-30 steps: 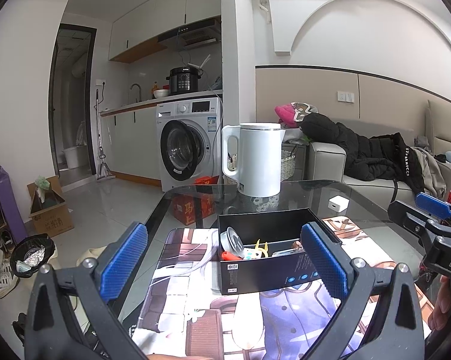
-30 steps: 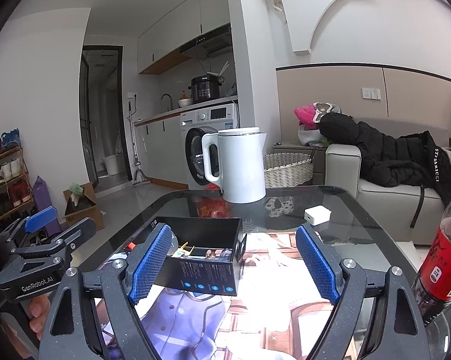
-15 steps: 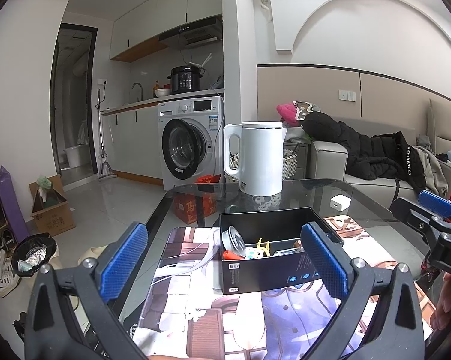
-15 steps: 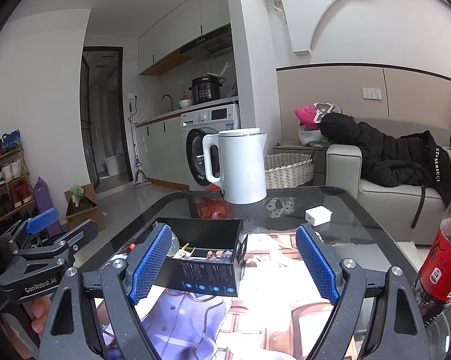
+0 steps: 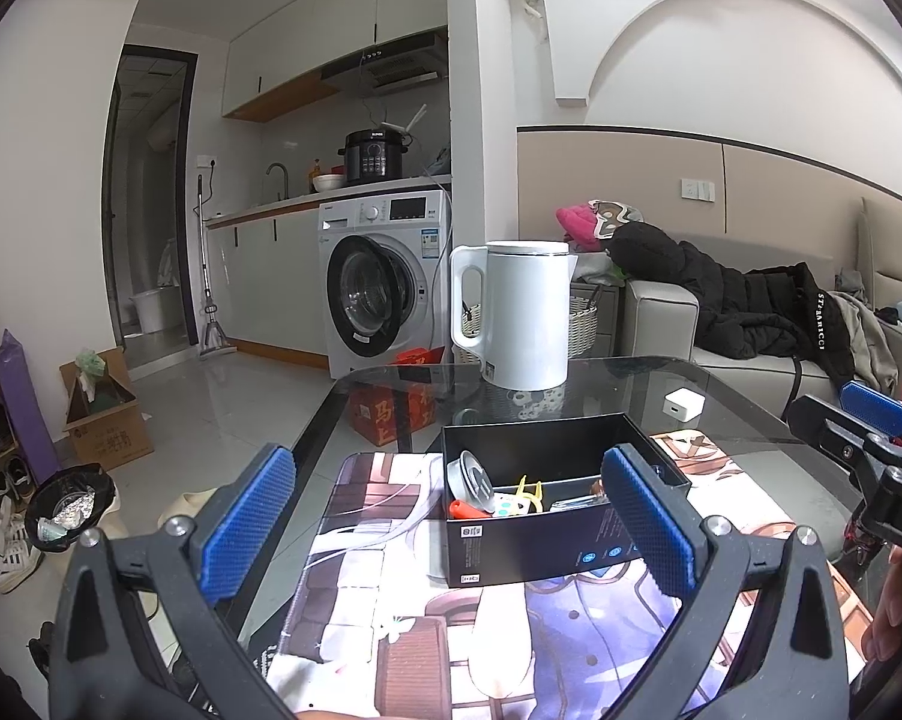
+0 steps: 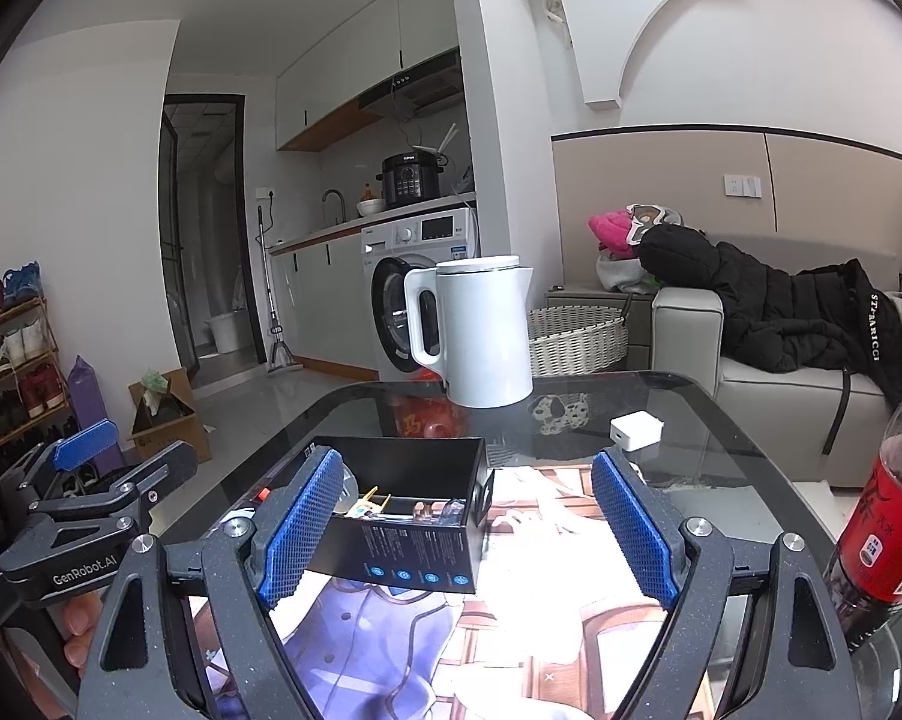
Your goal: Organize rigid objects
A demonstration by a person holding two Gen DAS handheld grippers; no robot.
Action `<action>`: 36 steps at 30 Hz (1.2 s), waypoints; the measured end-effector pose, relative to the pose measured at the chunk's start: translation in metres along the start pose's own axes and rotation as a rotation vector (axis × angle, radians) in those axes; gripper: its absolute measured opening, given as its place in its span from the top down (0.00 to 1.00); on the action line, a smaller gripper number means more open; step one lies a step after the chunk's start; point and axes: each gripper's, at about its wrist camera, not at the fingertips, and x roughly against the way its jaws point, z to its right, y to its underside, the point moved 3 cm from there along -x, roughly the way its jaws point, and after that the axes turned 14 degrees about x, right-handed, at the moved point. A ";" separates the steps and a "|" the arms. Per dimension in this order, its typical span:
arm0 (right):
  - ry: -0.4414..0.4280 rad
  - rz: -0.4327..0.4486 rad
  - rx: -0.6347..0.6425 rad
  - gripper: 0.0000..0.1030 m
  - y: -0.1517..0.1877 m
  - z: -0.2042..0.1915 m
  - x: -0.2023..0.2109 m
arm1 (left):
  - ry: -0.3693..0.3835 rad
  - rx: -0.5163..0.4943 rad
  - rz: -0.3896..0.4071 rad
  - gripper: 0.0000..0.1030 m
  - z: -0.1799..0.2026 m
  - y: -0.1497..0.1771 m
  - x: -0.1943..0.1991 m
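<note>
Grippers first: we see our left gripper (image 5: 451,522) spread wide and holding nothing, and our right gripper (image 6: 466,528) likewise spread with nothing between its pads. We take the black box (image 5: 562,516) as our landmark; it sits on the printed mat (image 5: 390,600) over the glass table (image 5: 631,378). Inside the box lie a silver tin (image 5: 467,480), a yellow clip (image 5: 527,491) and a red piece (image 5: 466,508). Behind the box stands the white kettle (image 5: 526,315); right of the box and further back, a white charger (image 6: 635,430); far right, a red drink bottle (image 6: 889,534).
</note>
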 end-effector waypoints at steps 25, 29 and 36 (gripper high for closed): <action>-0.006 -0.011 -0.017 0.16 0.000 0.002 -0.001 | -0.029 0.011 -0.011 0.00 -0.001 0.004 -0.006; 0.000 -0.019 -0.032 0.16 0.000 0.005 -0.003 | -0.035 0.022 -0.020 0.00 -0.001 0.004 -0.008; 0.011 -0.018 -0.059 0.16 -0.002 0.012 0.000 | -0.040 0.021 -0.017 0.00 -0.002 0.002 -0.006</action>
